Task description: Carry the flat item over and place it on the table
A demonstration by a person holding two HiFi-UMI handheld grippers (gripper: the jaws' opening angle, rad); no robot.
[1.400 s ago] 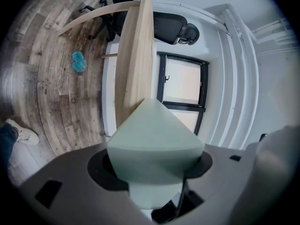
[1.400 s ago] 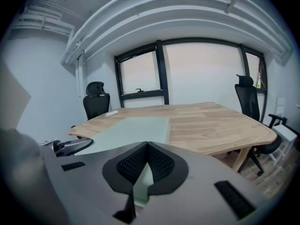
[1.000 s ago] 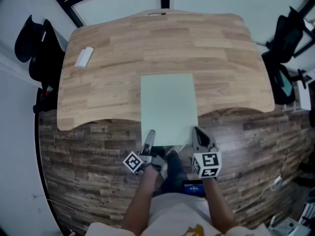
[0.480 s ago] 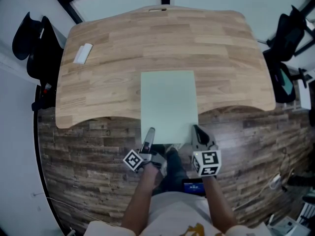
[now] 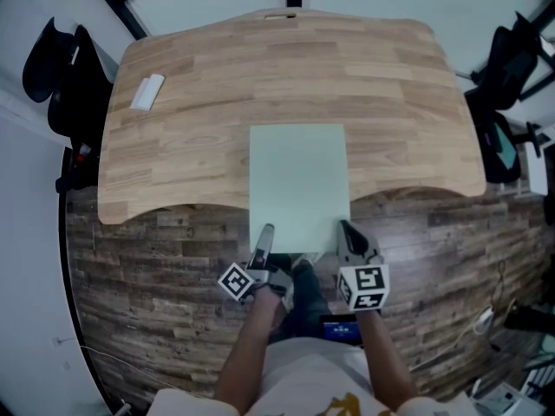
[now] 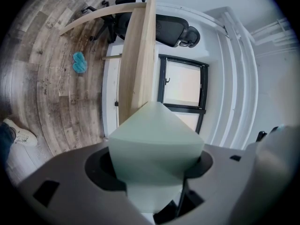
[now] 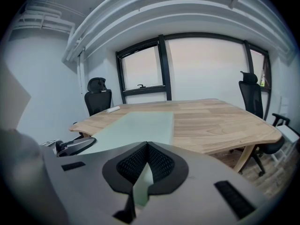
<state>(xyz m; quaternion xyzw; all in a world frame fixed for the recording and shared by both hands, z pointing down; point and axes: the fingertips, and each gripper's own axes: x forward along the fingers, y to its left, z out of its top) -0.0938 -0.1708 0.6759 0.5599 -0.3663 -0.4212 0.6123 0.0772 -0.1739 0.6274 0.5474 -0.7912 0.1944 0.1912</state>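
flat item point(image 5: 299, 185): pale green sheet, far part lying on table point(image 5: 199, 85), near end overhanging its front edge | left gripper point(image 5: 263, 239): clamped on near-left corner (sheet hides its pads) | right gripper point(image 5: 347, 235): pinching near-right corner

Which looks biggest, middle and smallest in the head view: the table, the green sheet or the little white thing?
1. table, by far the largest
2. sheet
3. white thing, much the smallest
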